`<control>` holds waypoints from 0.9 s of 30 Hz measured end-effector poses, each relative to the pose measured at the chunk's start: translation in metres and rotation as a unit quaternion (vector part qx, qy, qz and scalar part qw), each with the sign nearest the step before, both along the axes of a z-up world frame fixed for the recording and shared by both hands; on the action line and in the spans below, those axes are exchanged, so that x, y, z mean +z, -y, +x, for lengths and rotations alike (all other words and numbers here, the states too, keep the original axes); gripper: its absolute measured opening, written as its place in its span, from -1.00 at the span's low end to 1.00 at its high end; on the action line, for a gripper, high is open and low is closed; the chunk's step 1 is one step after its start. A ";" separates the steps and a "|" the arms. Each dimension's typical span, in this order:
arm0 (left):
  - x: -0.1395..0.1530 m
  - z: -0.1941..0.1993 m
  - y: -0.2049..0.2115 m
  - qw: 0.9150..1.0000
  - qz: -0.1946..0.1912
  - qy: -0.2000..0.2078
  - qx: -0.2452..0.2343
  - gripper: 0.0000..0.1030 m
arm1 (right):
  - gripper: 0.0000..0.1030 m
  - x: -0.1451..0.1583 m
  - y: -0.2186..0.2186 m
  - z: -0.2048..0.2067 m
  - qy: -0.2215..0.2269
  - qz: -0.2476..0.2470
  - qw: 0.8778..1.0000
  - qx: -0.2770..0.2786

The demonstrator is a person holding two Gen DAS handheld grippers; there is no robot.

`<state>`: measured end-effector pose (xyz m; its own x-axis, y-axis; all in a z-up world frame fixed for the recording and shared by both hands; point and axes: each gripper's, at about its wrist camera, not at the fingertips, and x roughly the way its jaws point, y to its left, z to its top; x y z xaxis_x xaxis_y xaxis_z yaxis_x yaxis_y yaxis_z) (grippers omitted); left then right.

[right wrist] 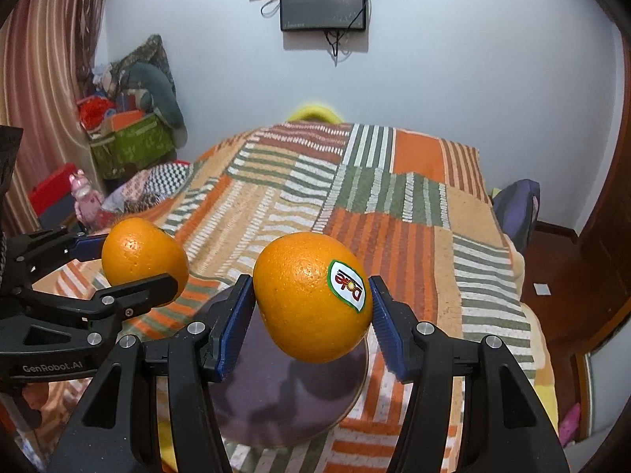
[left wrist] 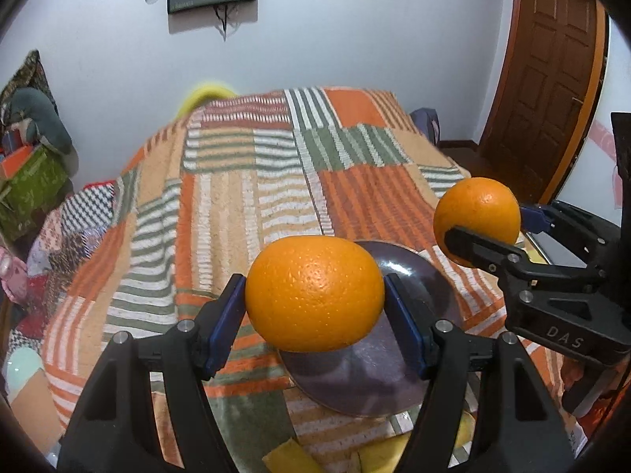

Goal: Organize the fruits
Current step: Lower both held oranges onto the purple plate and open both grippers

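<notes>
- Orange fruit fills both tools: the left tool [left wrist: 314, 301] is clamped on a plain orange [left wrist: 314, 293], the right tool [right wrist: 311, 307] on a stickered orange [right wrist: 311, 295].
- Both oranges hang above the dark plate [right wrist: 284, 406] on the striped bedspread [right wrist: 355, 205].
- The plate lies directly below the two tools; the right one appears more centred over it, so a straight lowering looks sufficient.

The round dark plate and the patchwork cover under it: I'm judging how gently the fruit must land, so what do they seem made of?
The round dark plate looks hard and glossy, perhaps glazed ceramic or glass: it mirrors light and carries soft shadows; which one cannot be told. The striped orange, green and cream patchwork cover looks like thick woven or tufted cloth, matte, with fuzzy ribbed stripes.
</notes>
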<state>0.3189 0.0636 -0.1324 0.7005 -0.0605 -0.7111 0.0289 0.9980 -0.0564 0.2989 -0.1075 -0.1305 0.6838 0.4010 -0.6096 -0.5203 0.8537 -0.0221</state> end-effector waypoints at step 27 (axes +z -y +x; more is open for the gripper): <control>-0.082 0.064 -0.003 0.993 -0.020 -0.115 -0.005 0.36 | 0.08 -0.073 -0.013 0.037 -0.109 -0.087 0.990 0.029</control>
